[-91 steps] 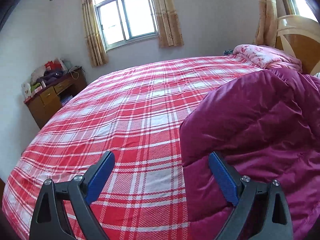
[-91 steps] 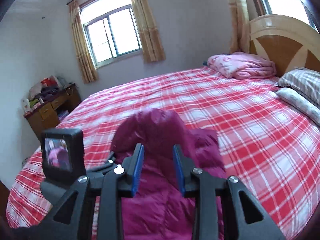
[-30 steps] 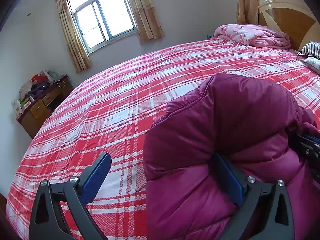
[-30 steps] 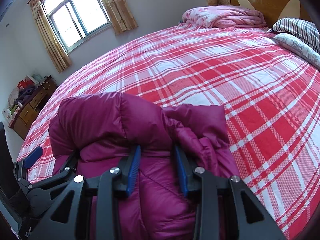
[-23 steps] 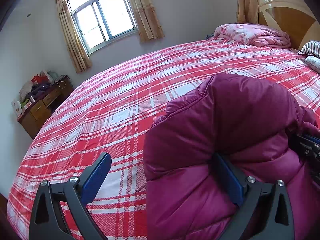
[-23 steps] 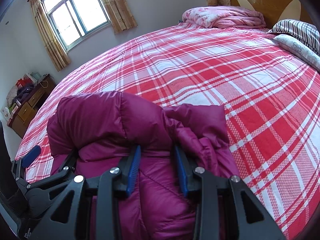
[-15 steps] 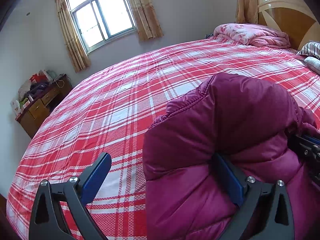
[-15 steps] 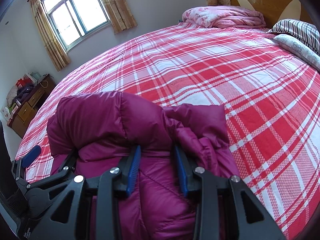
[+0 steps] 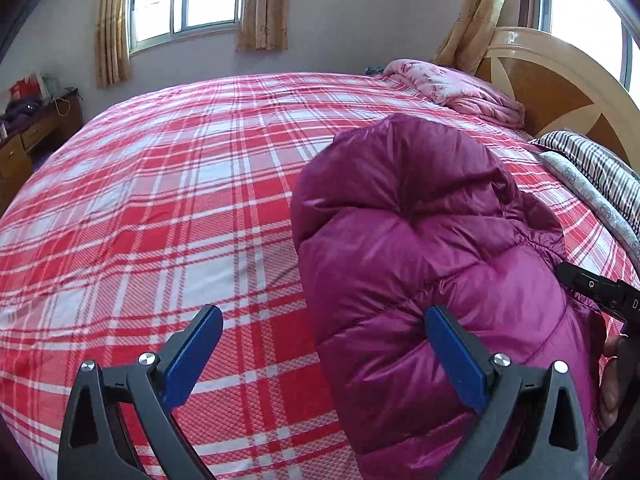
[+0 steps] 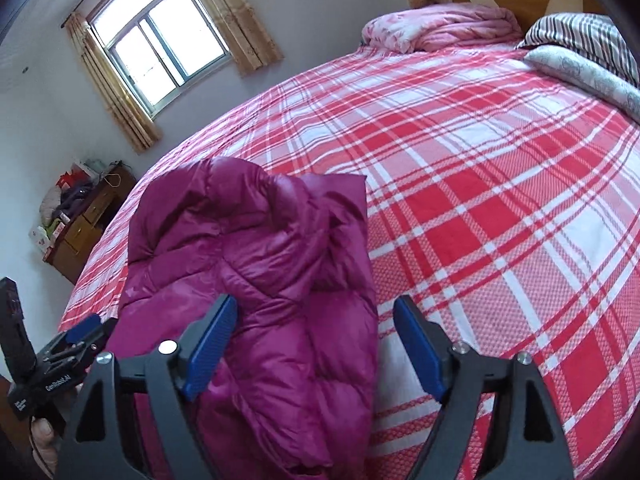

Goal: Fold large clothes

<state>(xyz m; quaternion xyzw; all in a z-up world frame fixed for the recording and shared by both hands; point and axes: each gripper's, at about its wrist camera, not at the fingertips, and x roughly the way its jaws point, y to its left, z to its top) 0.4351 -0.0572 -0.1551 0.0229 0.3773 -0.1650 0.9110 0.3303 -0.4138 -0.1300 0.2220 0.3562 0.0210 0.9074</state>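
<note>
A puffy magenta down jacket (image 9: 420, 220) lies bundled on the red plaid bed (image 9: 160, 200). My left gripper (image 9: 324, 354) is open wide. Its right pad rests against the jacket's near left side, and its left pad hangs over bare bedcover. In the right wrist view the jacket (image 10: 248, 248) lies under and ahead of my right gripper (image 10: 314, 344). That gripper's jaws are opening, and the jacket's right edge sits loosely between them with neither pad pressing on it. The left gripper's tip (image 10: 86, 332) shows at the lower left of that view.
A folded pink quilt (image 9: 452, 88) and striped pillows (image 9: 596, 168) lie by the wooden headboard (image 9: 560, 92). A cluttered wooden dresser (image 10: 88, 220) stands against the wall left of the bed. Curtained windows are behind. Open plaid bedcover (image 10: 500, 200) stretches to the jacket's right.
My right gripper has opened and let go of the jacket fold it was pinching, and has drawn back. The left view has swung rightward toward the headboard. The jacket has settled onto the bed.
</note>
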